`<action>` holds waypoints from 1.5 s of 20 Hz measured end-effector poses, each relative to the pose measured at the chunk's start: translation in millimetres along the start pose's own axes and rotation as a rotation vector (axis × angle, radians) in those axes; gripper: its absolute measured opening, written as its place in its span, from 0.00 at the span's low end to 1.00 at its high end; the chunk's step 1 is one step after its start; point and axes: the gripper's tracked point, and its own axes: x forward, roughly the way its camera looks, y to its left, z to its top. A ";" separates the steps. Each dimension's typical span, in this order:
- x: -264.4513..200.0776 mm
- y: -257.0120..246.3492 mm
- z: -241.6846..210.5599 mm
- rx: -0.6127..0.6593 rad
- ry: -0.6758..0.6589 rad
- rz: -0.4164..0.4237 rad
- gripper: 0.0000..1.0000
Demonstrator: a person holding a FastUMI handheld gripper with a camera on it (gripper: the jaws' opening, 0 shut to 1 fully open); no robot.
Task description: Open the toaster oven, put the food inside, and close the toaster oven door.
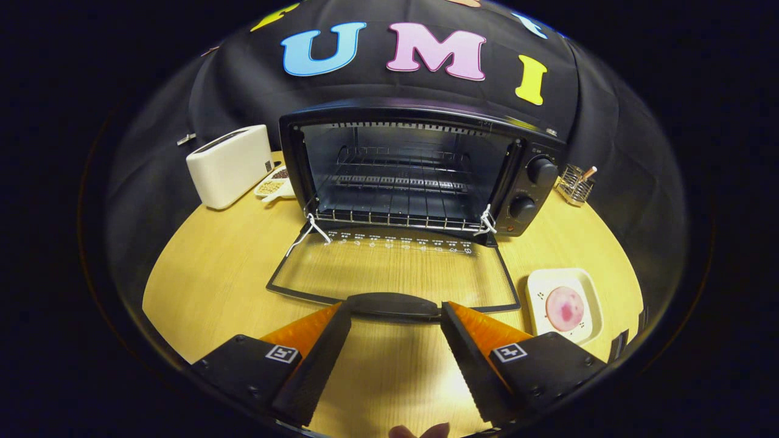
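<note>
Two fingers [395, 316] are hanging wide apart and empty over the door handle [394, 303], so swinging toward the pink bun [564, 308] on its plate [537, 291] near the tabletop's [213, 274] right edge, then closing gently, suits the open toaster oven [414, 170].

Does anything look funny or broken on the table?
Nothing looks broken or spilled. The black toaster oven has its glass door lying flat open, as the task needs. White cord is tied at its hinges. The pink round food sits on its square plate; the fingers are open.
</note>
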 end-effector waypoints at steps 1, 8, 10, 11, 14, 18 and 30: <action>-2.1 0.2 -4.4 0.001 0.008 0.006 0.99; -17.8 -9.6 11.8 -0.023 -0.014 0.069 0.99; -29.1 -18.0 24.3 -0.003 -0.035 0.103 0.99; -36.5 -23.3 30.5 0.006 -0.045 0.115 0.99; -58.1 -46.2 48.0 0.036 -0.060 0.145 0.99; -77.5 -86.7 58.4 0.029 -0.031 0.171 0.99; -73.2 -253.6 51.0 0.132 0.103 0.144 0.99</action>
